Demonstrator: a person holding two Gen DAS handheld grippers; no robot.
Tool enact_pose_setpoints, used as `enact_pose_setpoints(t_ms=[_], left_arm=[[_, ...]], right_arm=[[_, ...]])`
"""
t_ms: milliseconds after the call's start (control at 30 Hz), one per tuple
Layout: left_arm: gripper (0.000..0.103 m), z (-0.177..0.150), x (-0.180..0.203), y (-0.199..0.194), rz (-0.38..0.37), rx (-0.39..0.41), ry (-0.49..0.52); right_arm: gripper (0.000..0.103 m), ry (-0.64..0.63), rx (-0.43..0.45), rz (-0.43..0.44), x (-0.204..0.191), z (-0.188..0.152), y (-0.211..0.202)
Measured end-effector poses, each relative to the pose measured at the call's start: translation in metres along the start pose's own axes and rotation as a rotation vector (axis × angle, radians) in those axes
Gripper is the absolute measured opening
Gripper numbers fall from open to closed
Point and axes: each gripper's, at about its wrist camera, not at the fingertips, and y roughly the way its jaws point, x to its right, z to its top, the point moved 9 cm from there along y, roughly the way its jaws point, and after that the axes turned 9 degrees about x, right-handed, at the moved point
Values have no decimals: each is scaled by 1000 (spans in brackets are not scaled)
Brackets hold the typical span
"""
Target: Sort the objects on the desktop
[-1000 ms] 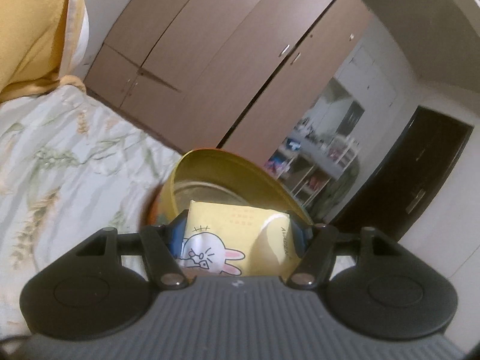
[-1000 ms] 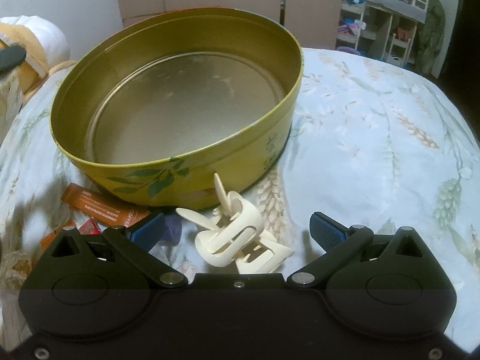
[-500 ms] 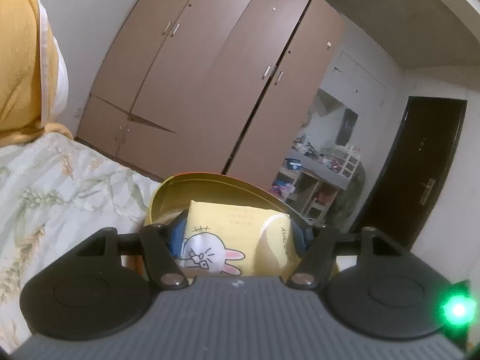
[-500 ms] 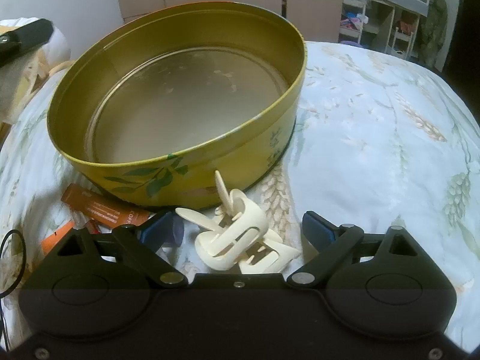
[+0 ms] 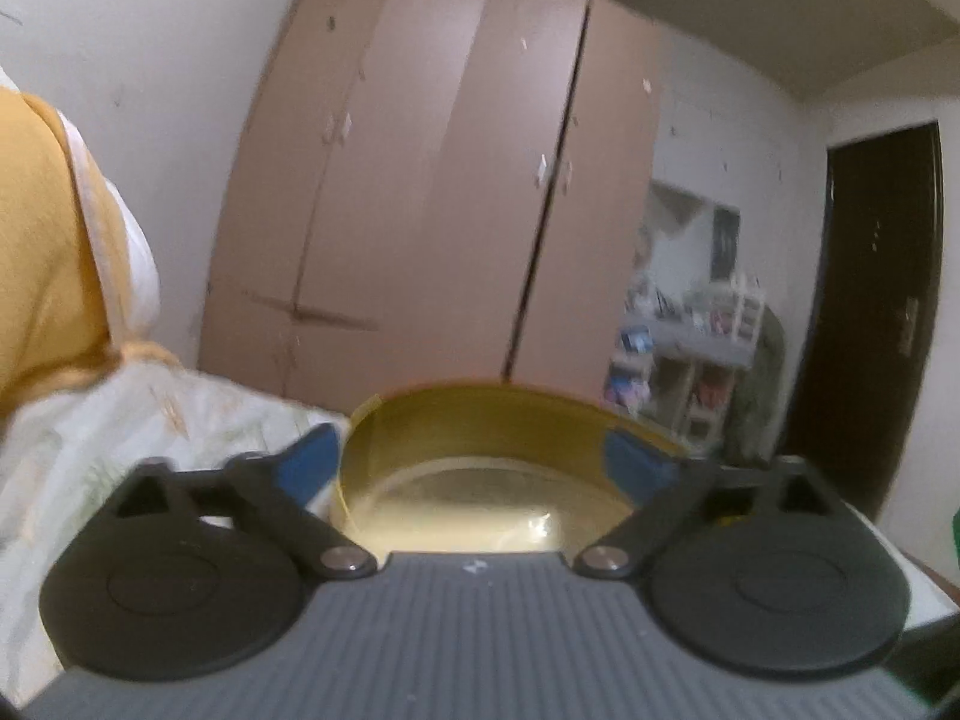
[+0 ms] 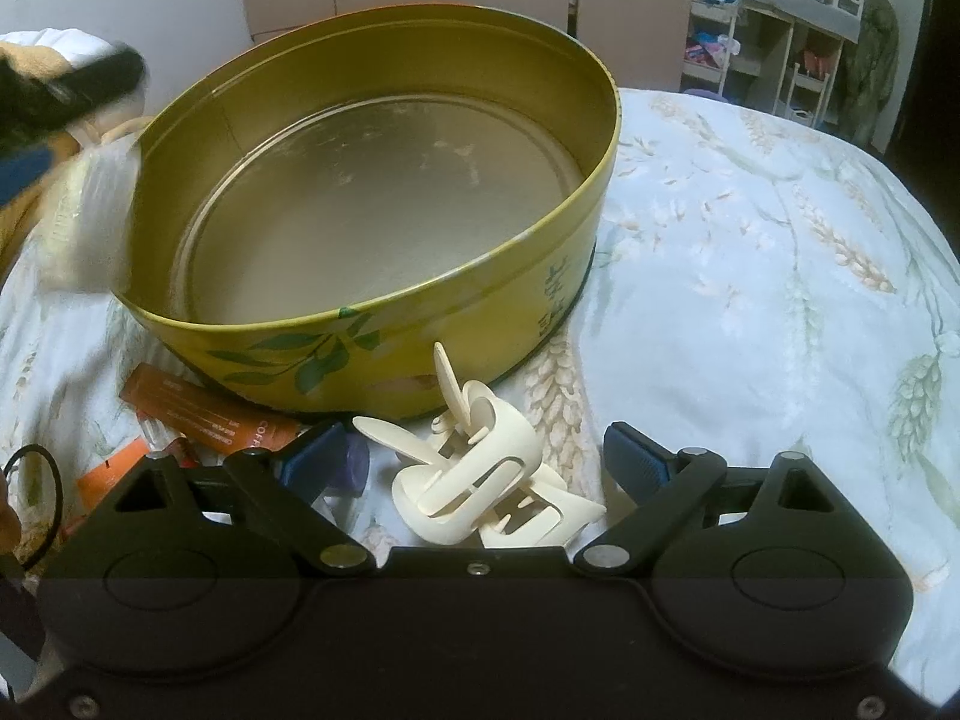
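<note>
A round yellow tin (image 6: 372,336) with a leaf print stands on the flowered bedspread, and its floor shows bare. My left gripper (image 5: 474,462) points level over the tin's rim (image 5: 480,414); its jaws are opening with nothing between them. In the right wrist view one of its fingers (image 6: 90,84) shows at the tin's left edge, with a blurred pale packet (image 6: 90,222) just beneath. I cannot tell whether the packet is inside the rim. My right gripper (image 6: 474,456) is open around a cream hair claw (image 6: 480,480) lying before the tin, pads apart from it.
Orange sachets (image 6: 204,414), a small purple item (image 6: 354,468) and a black hair tie (image 6: 36,498) lie at the tin's front left. A yellow pillow (image 5: 42,252) sits left. Brown wardrobes (image 5: 432,210) and cluttered shelves (image 5: 690,348) stand behind the bed.
The left gripper has opened and the yellow cartoon packet has left its jaws; it also rolled upright and came closer over the tin. The right gripper narrowed slightly around the hair claw.
</note>
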Motion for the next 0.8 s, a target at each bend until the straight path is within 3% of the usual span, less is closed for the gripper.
enact_pose_setpoints(t_ms=[67,133,200,267,333,400,600,700,800], left_arm=[[103,2,-3,0,4,-4,-11],[103,0,-9,2,8,-65,-23],[103,-4,-18,9,-24,-241,-26],[103,-5,-34,9,-37,-366,-91],[103,0,-50,5,-35,-413,-171],[103,-1,-54,0,-88,-483,-191],[103,-47,-36,-5,-132,-681,-11],[103,-67,-25,-13,-187,-748,61],[103,-82,-22,-15,-166,-786,135]], right_arm=[[92,-4,0,-3,0,0,0],[92,-6,1,-8,2,1,0],[92,-8,2,-17,3,1,0],[92,-14,1,-32,6,1,1],[92,-9,-6,-32,8,0,2],[92,-6,-12,-23,8,-1,3],[92,-44,-16,-22,5,-2,4],[92,-41,-17,-38,9,-2,4],[92,-42,-17,-42,11,-2,4]])
